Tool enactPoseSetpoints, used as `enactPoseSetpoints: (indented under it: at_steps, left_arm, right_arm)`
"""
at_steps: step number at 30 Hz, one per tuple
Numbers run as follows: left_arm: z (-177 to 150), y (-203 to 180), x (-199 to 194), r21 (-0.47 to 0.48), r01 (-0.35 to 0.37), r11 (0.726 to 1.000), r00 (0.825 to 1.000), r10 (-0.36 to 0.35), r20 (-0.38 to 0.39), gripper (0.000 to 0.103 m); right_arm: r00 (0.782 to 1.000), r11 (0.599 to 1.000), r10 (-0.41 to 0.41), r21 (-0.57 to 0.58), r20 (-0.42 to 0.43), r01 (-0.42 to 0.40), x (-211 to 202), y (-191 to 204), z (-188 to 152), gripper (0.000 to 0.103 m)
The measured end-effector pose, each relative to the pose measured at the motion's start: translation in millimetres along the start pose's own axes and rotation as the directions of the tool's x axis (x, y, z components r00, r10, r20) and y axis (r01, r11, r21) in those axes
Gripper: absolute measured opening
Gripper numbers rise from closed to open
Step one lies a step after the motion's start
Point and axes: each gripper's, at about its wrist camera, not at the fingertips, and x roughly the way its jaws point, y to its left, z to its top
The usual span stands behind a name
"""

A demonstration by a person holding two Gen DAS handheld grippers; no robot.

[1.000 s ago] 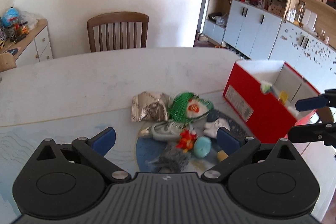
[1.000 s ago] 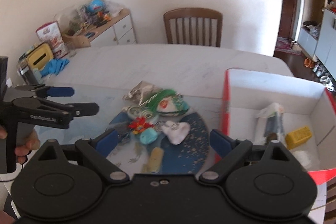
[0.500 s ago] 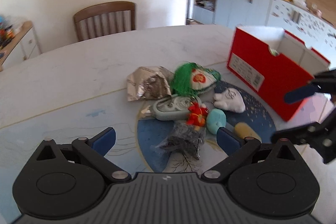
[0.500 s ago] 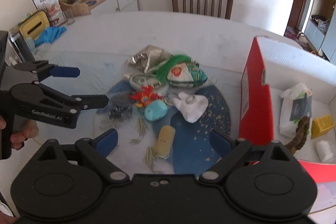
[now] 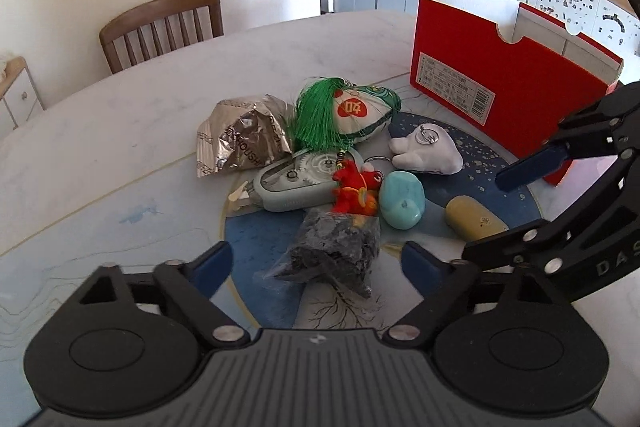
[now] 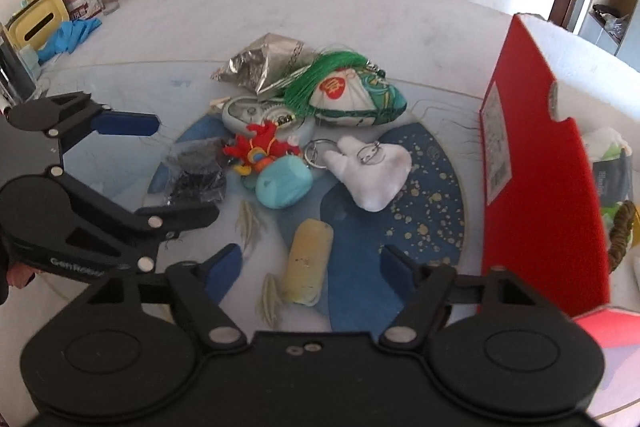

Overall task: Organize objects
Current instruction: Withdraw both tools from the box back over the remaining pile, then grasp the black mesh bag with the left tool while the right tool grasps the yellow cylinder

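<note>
Both grippers have come down closer to the pile of small things since a second ago, and their fingers have just been closing partway. Between the fingers of the left gripper (image 5: 316, 263) lies a dark crinkled bag (image 5: 332, 251), though the blue pads stand apart from it on both sides, open and gripping nothing. Between the fingers of the right gripper (image 6: 308, 261) lies a yellow roll-shaped toy (image 6: 306, 267), with clear gaps at each pad, so those fingers too are open and empty. Taking the teal plush (image 5: 401, 200) as the landmark: the dark bag sits just in front of it toward the left gripper, a red plush figure (image 5: 354, 187) touches its left side, a grey tape dispenser (image 5: 298, 179) lies beyond the red figure, and the yellow toy rests near its right. A white hand-shaped plush (image 5: 426, 151) with a key ring lies just behind the teal plush, a pouch with a green tassel (image 5: 344, 115) is farther back, and a crumpled silver foil bag (image 5: 240, 143) sits back and to the left. All of these rest on a round blue picture on the worktop (image 5: 120, 131). Well to the right of the teal plush stands a red cardboard box (image 5: 500, 87), open at the top; the right wrist view shows a few things already inside it. A wooden chair (image 5: 164, 27) stands at the far edge of the worktop.
</note>
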Motion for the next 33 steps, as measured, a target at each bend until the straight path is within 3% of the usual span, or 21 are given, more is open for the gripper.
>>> enactPoseSetpoints:
  at_steps: [3,9,17,27,33]
  left_arm:
    - [1.8,-1.3,2.5,0.001,0.008,1.0,1.0,-0.008,-0.009,0.071]
    - [4.1,-2.7,1.3,-0.009,0.025,1.0,1.0,-0.025,-0.012,0.056]
    - [4.1,-6.8,-2.7,-0.024,0.019,1.0,1.0,-0.019,-0.023,0.045]
    - [2.7,-16.9,-20.9,-0.056,0.003,0.998,1.0,-0.004,-0.022,0.039]
    - [10.9,-20.8,-47.6,-0.107,0.023,0.994,1.0,-0.02,0.023,0.039]
  right_arm:
    - [1.0,1.0,0.008,0.0,-0.011,-0.008,3.3,0.2,1.0,0.059]
    - [0.999,0.999,0.03,0.03,-0.024,-0.03,9.0,-2.3,3.6,0.043]
    - [0.999,0.998,0.02,0.057,-0.026,-0.019,9.0,-4.6,3.4,0.024]
    - [1.0,0.997,0.016,0.071,-0.001,-0.016,-7.6,-6.0,-0.6,0.019]
    - [0.999,0.996,0.037,0.083,0.019,-0.039,-30.0,-6.7,-2.2,0.019]
